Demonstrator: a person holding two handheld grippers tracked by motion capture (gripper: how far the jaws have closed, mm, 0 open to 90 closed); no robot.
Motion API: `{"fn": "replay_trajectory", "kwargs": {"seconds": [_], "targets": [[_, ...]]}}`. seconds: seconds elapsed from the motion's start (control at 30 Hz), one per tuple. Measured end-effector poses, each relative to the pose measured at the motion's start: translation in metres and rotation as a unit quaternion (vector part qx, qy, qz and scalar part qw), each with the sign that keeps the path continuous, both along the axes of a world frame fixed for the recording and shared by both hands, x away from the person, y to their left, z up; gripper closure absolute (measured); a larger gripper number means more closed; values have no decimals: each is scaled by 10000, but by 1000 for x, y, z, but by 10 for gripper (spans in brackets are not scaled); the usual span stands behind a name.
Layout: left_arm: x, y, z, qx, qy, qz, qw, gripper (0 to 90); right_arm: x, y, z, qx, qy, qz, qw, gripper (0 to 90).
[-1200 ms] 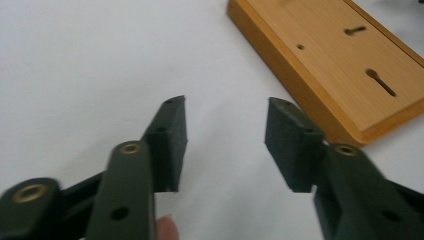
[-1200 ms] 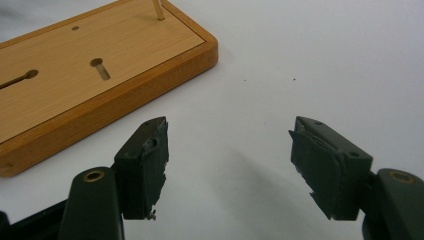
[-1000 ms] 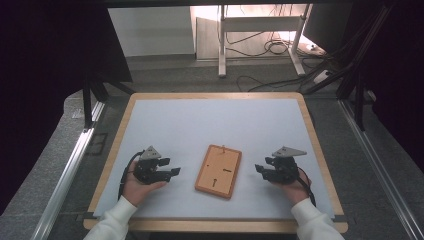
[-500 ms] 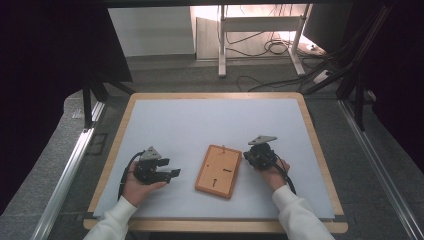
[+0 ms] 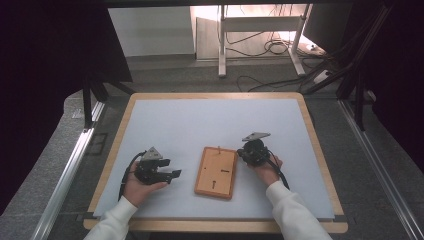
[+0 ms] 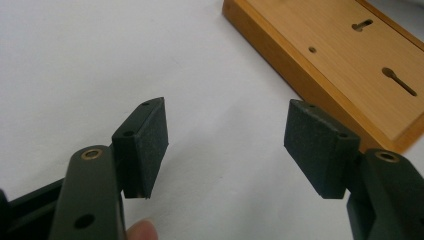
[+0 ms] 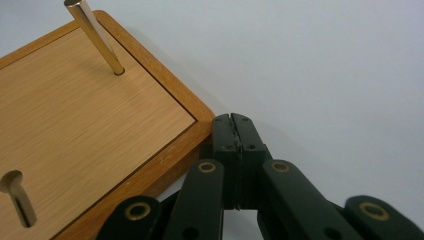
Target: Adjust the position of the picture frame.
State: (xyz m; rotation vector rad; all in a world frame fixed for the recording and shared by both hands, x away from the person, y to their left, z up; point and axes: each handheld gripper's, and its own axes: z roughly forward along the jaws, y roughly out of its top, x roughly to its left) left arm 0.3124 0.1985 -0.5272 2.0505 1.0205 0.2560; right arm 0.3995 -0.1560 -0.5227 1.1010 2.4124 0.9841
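resting by the board's (image 5: 216,171) right edge, the right gripper (image 7: 232,125) has just pressed its jaws together, empty; the left gripper (image 6: 225,145) gapes wide, holding nothing, just left of the board.

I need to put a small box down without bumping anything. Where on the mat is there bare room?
The far half of the white mat, beyond the wooden board, is bare up to the table's wooden rim. The strip between the left gripper and the board is narrower. It is crowded at the board's right edge, where the shut right gripper sits against it.
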Motion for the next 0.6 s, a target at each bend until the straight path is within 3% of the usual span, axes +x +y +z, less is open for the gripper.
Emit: {"fn": "replay_trajectory", "kwargs": {"seconds": [0.17,0.27,0.47,0.6], "targets": [[0,1,0,-5,7,-8,10000,336,-2,19,-1,16,7,217,9998,900],[-1,1,0,-29,2,7,10000,336,-4,25,-1,-99,-75,309,9994,900],[1,2,-1,-18,32,3,10000,334,-6,20,2,-90,-143,318,9993,900],[0,3,-1,-15,6,4,10000,334,-16,2,10,42,-207,344,9992,900]]}}
